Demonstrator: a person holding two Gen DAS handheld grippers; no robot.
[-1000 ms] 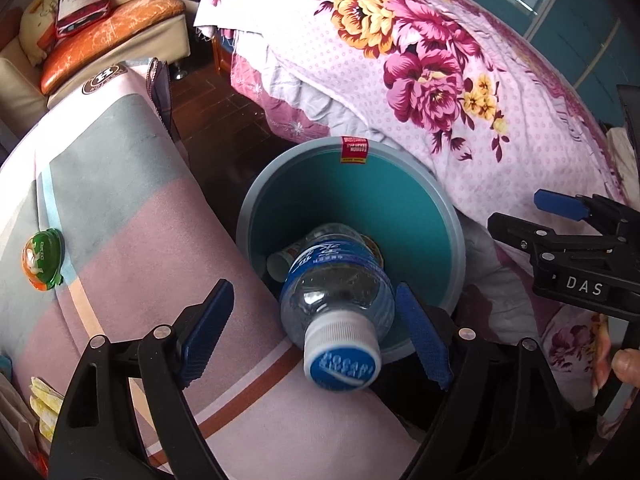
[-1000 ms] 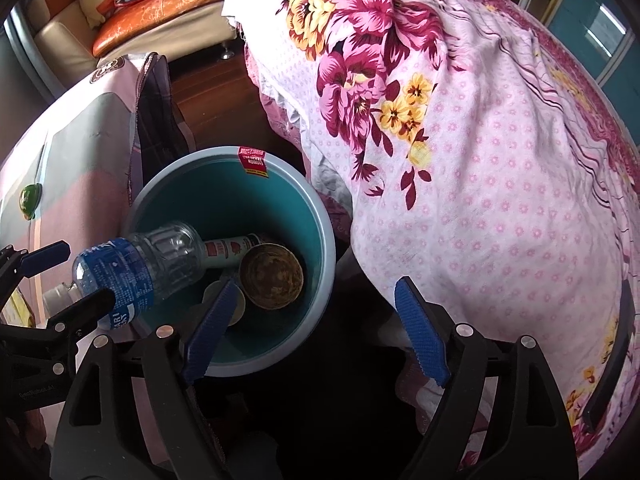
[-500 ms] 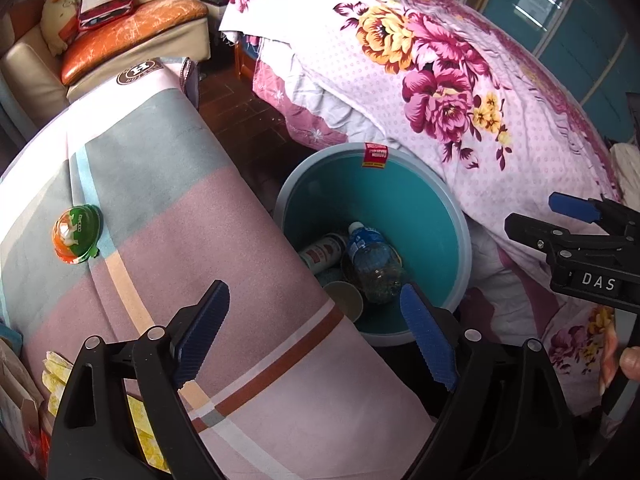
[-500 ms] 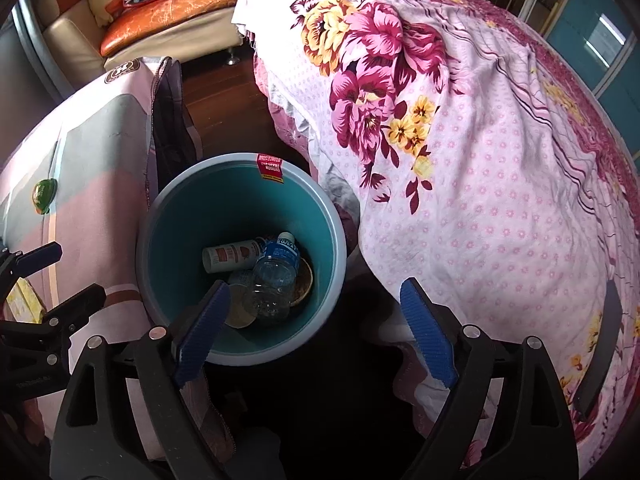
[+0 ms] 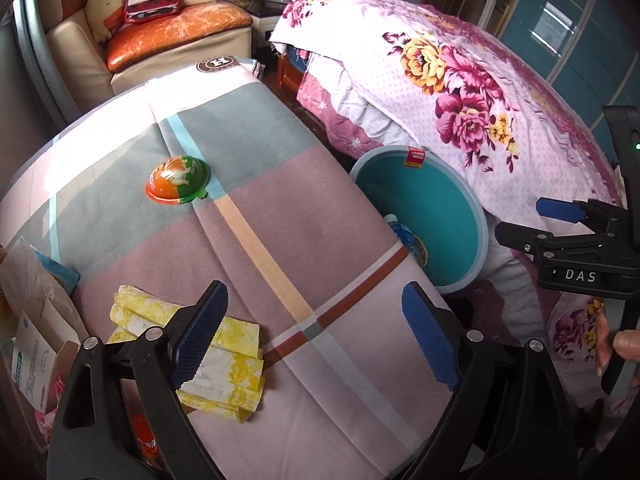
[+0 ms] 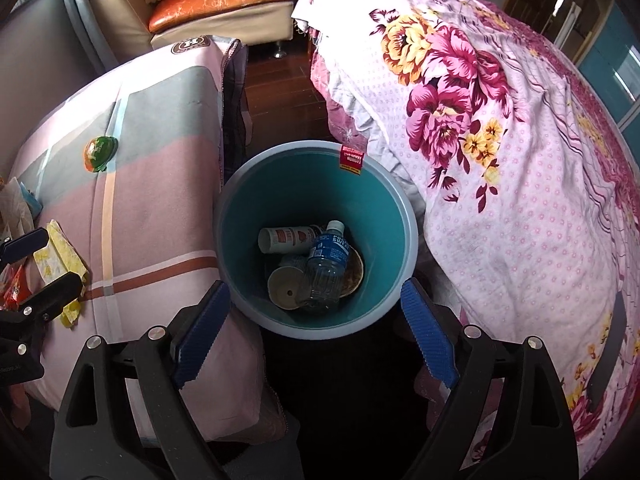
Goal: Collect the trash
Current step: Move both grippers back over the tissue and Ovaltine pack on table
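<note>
Between the cloth-covered bench (image 6: 160, 208) and the floral-quilted bed (image 6: 520, 160), a teal trash bin (image 6: 248, 216) stands on the dark floor. From the left wrist view the bench's right edge hides most of the bin's interior. Inside the bin lie a clear water bottle (image 6: 326, 268), a white can (image 6: 288, 239), a paper cup (image 6: 285, 288) and a brown dish partly hidden under the bottle.

Left gripper (image 5: 316, 332): jaws opening, nothing between them, over the bench's near edge. Folded yellow napkins (image 5: 228, 364), partly masked by its left finger, lie at the near left corner. An orange-green jelly cup (image 5: 177, 179) sits mid-bench, with bare cloth around it.

Right gripper (image 6: 316, 332): jaws apart, empty, above the bin's near rim.
</note>
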